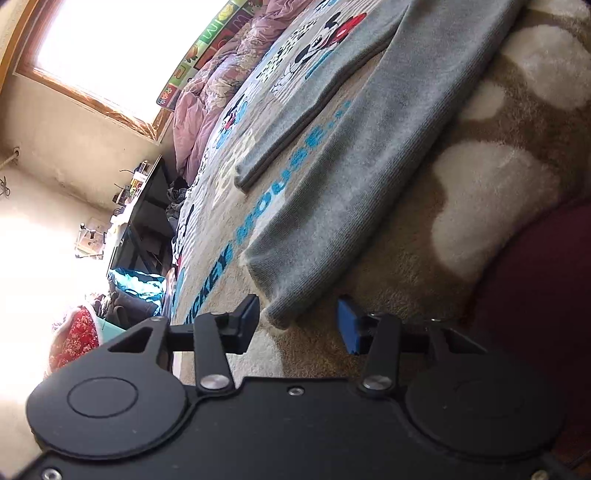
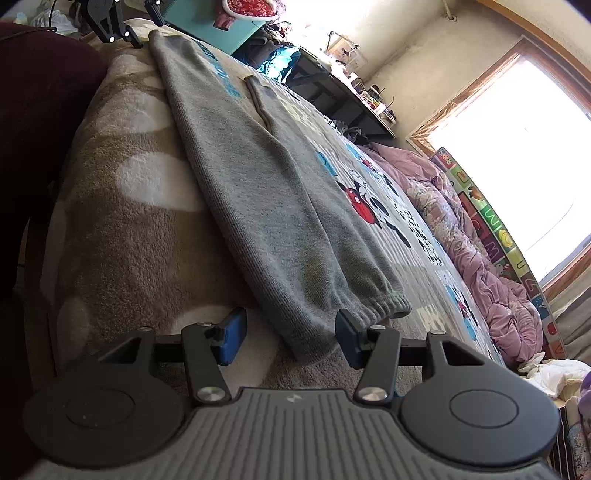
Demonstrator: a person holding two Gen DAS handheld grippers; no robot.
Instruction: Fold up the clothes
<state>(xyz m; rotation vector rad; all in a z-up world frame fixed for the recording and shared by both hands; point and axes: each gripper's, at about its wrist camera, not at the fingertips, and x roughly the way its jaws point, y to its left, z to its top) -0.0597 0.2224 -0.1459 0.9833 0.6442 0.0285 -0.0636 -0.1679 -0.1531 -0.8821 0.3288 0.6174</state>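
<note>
A long grey knit garment (image 1: 369, 147) lies folded lengthwise on the bed, with a sleeve (image 1: 314, 99) laid flat on top. My left gripper (image 1: 300, 323) is open, and one end corner of the garment (image 1: 280, 310) lies between its blue pads without touching them. In the right wrist view the same garment (image 2: 258, 184) runs away from me. My right gripper (image 2: 291, 339) is open around the ribbed hem corner (image 2: 321, 332) at the other end, its pads clear of the cloth. The left gripper (image 2: 144, 31) shows small at the far end.
The garment rests on a cartoon-mouse sheet (image 1: 229, 236) and a brown and white fleece blanket (image 1: 480, 184). A crumpled pink quilt (image 2: 480, 258) lies along the bed's far side by the window. A dark red mass (image 2: 37, 110) borders the near bed edge. A black desk (image 1: 147, 206) stands beyond.
</note>
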